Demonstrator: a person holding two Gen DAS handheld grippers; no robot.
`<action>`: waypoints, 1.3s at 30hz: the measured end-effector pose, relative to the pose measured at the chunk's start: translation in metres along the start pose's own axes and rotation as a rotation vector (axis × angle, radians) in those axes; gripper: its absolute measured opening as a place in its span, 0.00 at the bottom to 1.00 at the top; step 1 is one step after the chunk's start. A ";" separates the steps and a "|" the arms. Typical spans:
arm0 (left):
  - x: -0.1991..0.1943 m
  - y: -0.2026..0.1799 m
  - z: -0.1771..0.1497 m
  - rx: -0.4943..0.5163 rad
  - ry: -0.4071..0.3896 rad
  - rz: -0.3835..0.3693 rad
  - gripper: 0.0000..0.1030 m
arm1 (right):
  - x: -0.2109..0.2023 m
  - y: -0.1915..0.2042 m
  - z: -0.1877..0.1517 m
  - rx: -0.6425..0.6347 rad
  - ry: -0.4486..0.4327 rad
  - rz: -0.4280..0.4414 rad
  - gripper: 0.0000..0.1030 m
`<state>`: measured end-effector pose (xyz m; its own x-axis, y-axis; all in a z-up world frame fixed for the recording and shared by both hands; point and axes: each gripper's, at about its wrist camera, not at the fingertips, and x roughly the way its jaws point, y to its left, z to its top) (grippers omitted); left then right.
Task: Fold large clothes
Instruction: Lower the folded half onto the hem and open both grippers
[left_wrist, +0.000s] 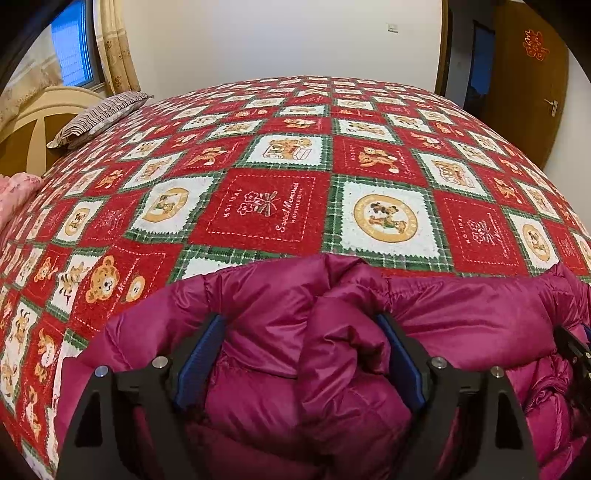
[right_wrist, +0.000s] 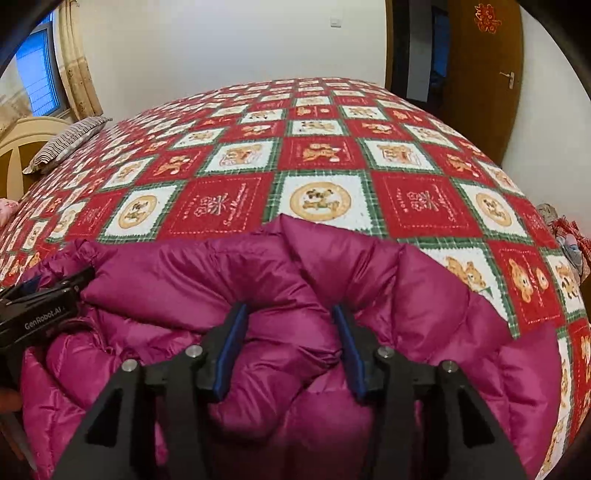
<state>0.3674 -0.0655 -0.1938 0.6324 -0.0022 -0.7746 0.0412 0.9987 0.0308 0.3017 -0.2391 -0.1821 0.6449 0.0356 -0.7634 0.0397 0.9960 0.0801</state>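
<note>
Clamping a thick bunch of the magenta down jacket (left_wrist: 280, 306) between its blue-padded fingers (left_wrist: 199, 354), the left gripper (left_wrist: 301, 325) has puffy fabric bulging up through the gap, its jaws held fairly wide apart by the bulk. Beside it, the right gripper (right_wrist: 290, 317) bites into another fold of the same jacket (right_wrist: 424, 295), quilted fabric swelling between its blue pads (right_wrist: 231, 350) in the same way. Each tool shows at the edge of the other's view: the right one at the right border of the left wrist view, the left one as a black body with white lettering at the left of the right wrist view. The jacket lies heaped at the near edge of a bed, on a red, white and green teddy-bear blanket (left_wrist: 273, 206) that covers the mattress. A striped pillow (left_wrist: 99, 118) rests at the far left corner against a cream headboard (left_wrist: 33, 122), with a curtained window (left_wrist: 72, 44) behind it. A brown door (left_wrist: 532, 81) stands on the right.
</note>
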 end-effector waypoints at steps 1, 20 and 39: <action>0.000 0.001 0.000 -0.003 0.003 -0.007 0.82 | 0.000 0.000 0.000 -0.001 0.000 -0.003 0.51; -0.308 0.171 -0.131 0.114 -0.273 -0.532 0.83 | -0.339 -0.059 -0.143 0.013 -0.294 0.016 0.80; -0.291 0.186 -0.342 0.084 0.002 -0.362 0.84 | -0.275 -0.054 -0.305 -0.027 0.114 -0.032 0.79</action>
<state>-0.0734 0.1386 -0.1788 0.5641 -0.3543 -0.7459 0.3254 0.9256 -0.1935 -0.1104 -0.2779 -0.1721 0.5523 0.0115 -0.8335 0.0371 0.9986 0.0384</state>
